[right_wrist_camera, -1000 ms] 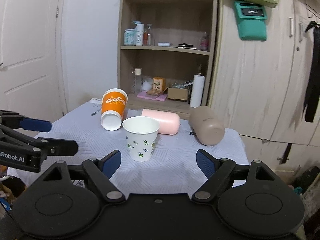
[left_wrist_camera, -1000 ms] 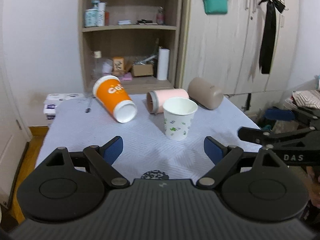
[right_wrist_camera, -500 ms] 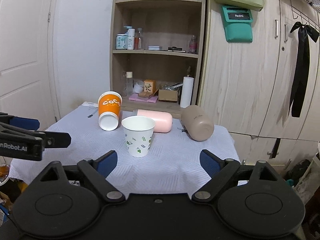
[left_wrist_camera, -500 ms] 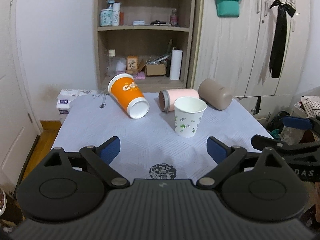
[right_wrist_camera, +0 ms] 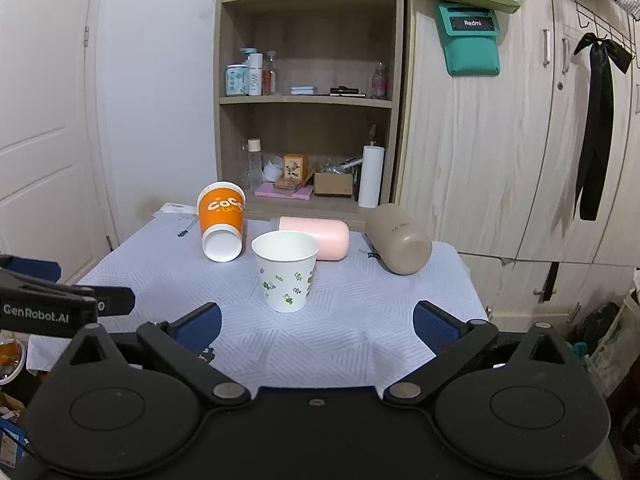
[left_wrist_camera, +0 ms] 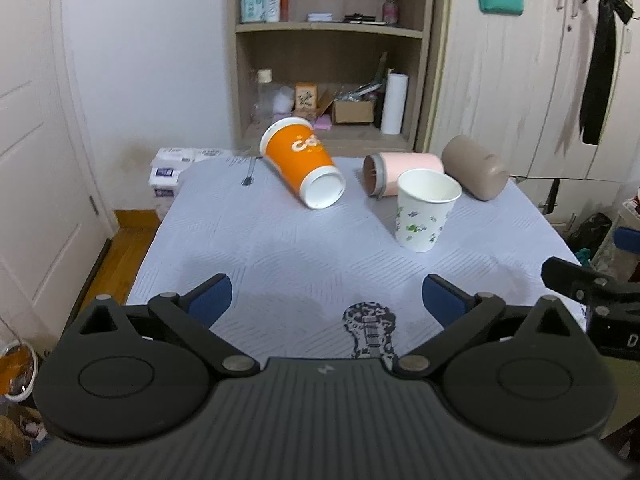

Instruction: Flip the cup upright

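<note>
Where tipped, orange cup (right_wrist_camera: 221, 220) ("CoCo")

- White paper cup (left_wrist_camera: 425, 210) with green floral print: upright, mouth open upward, centre-right of the left view, centre of the right view (right_wrist_camera: 286, 274).
- Orange paper cup (left_wrist_camera: 302, 162), white "CoCo" lettering: on its side, white base toward the camera, upper centre of frame.
- Pink cup (left_wrist_camera: 400, 170): lying on its side, just behind the white one.
- Taupe cup (left_wrist_camera: 476, 173): on its side, rightmost.
- All on the bench (left_wrist_camera: 280, 248).
</note>
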Available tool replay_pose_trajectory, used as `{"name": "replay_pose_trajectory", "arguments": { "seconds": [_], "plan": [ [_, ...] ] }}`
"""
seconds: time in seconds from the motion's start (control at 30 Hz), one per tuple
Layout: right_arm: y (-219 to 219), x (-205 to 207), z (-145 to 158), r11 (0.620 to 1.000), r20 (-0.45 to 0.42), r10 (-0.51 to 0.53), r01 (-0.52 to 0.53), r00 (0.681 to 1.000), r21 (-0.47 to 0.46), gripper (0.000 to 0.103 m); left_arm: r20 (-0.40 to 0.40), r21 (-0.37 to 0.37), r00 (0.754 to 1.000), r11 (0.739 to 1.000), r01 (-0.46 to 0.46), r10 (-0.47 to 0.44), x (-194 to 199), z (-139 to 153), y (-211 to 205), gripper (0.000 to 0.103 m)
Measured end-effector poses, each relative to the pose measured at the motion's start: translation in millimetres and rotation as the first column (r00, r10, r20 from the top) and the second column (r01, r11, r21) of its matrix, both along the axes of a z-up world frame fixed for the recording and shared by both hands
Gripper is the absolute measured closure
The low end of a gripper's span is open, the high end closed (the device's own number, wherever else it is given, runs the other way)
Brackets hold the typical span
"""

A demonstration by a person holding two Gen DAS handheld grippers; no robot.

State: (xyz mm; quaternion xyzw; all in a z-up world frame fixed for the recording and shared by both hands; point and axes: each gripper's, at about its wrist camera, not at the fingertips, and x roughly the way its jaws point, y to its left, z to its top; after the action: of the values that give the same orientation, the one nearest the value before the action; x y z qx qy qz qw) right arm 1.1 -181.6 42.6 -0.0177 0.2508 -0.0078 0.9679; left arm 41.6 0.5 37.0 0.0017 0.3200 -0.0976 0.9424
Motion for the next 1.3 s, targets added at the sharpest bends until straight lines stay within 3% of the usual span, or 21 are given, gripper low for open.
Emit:
{"name": "replay_pose_trajectory", "arguments": {
  "seconds": [0.37,0.7,1.3],
  "plan": [
    [5,5,3,0.997,-0.032,-0.077,0.077,0.997,0.003,0.0,-0.025,0.051,1.0,0.999,0.008,-0.007,1,-3,3,0.0],
    [4,1,3,0.996,-0.037,-0.089,0.09,0.995,0.007,0.0,0.055,0.027,0.998,1.0,0.006,-0.007,-8,4,6,0.0],
    [5,-16,10,0.996,0.067,-0.086,0.087,0.994,-0.01,0.0,0.082,0.032,0.997,0.999,0.012,-0.014,-15,6,3,0.0]
  ]
}}
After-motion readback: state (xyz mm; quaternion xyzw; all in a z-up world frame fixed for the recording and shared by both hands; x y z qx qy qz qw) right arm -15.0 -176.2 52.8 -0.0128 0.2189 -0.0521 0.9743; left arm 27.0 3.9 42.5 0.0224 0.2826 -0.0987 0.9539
